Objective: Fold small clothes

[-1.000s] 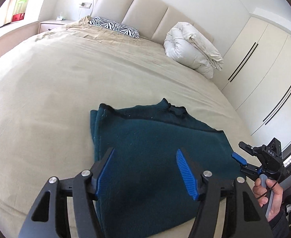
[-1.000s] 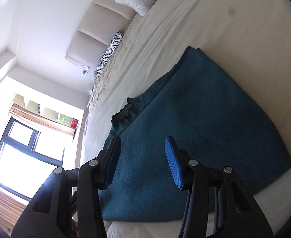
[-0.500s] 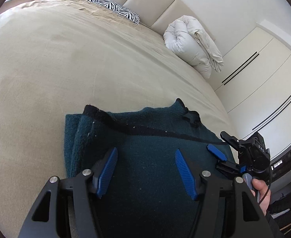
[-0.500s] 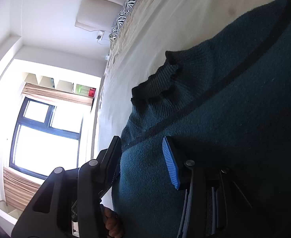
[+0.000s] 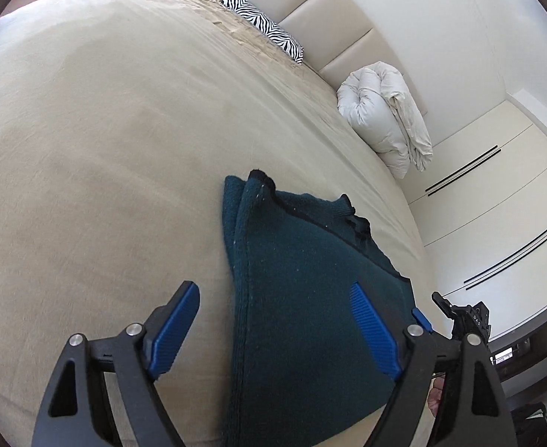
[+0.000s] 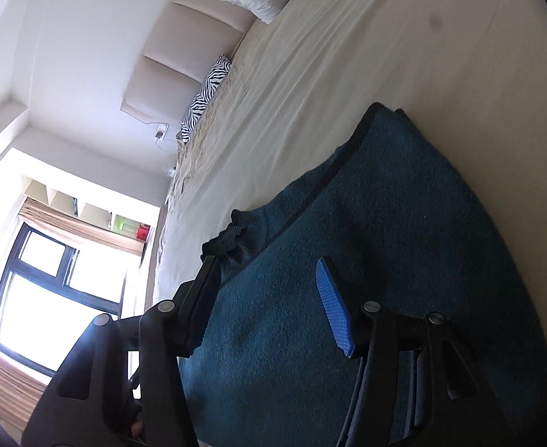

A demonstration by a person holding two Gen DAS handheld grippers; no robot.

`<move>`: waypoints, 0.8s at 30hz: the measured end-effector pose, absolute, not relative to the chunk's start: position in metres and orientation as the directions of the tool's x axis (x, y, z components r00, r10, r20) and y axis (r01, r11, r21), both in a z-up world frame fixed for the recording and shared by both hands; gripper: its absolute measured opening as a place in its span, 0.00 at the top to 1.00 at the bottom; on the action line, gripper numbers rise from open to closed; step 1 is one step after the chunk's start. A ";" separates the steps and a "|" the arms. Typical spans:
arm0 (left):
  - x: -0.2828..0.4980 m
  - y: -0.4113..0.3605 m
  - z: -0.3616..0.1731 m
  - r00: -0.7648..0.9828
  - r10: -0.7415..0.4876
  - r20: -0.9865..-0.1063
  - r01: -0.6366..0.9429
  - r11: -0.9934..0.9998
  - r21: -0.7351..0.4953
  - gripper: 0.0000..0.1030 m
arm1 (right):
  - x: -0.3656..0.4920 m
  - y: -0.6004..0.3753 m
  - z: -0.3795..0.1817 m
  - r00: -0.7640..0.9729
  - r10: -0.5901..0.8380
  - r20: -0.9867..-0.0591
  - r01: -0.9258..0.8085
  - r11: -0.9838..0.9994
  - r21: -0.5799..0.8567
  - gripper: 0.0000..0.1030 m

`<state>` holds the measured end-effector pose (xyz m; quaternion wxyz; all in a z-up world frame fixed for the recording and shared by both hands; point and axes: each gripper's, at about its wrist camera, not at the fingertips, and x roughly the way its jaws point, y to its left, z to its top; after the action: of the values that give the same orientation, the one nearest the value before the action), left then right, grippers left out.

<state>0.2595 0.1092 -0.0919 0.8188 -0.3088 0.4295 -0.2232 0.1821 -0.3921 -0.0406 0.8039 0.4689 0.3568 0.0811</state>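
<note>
Both the left gripper (image 5: 279, 329) and the right gripper (image 6: 269, 303) gape empty over the folded dark-teal knitted sweater (image 5: 310, 298); pinch all layers at its near edge together.

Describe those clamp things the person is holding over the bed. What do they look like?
Each is a black plastic frame with triangular cut-outs and silver rivets at the joints. The left gripper and right gripper each carry two fingers faced with ribbed blue pads. In the left view, the right one shows small white lettering, too small to read, and a bare hand below it.
</note>
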 end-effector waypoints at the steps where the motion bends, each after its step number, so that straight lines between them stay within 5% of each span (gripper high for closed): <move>1: 0.253 0.111 -0.095 0.518 -0.640 -0.567 0.091 0.700 -0.708 0.18 | 0.184 -0.375 -0.039 0.707 0.499 -0.501 0.178 0.559 0.810 0.49; 9: 0.241 0.109 -0.113 0.426 -0.729 -0.535 0.048 0.609 -0.792 0.20 | 0.200 -0.259 -0.038 0.529 0.685 -0.501 0.039 0.570 0.821 0.49; 18: 0.248 0.103 -0.125 0.280 -0.817 -0.504 -0.016 0.521 -0.854 0.21 | 0.210 -0.232 -0.046 0.471 0.745 -0.472 0.040 0.517 0.855 0.49; 24: 0.244 0.097 -0.133 0.241 -0.844 -0.479 -0.063 0.479 -0.876 0.30 | 0.225 -0.210 -0.045 0.430 0.779 -0.456 0.035 0.490 0.871 0.49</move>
<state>0.2443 0.0968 -0.1330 0.6675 -0.4183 0.5421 -0.2924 0.2252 -0.2104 -0.0448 0.7253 0.4349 0.4679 0.2566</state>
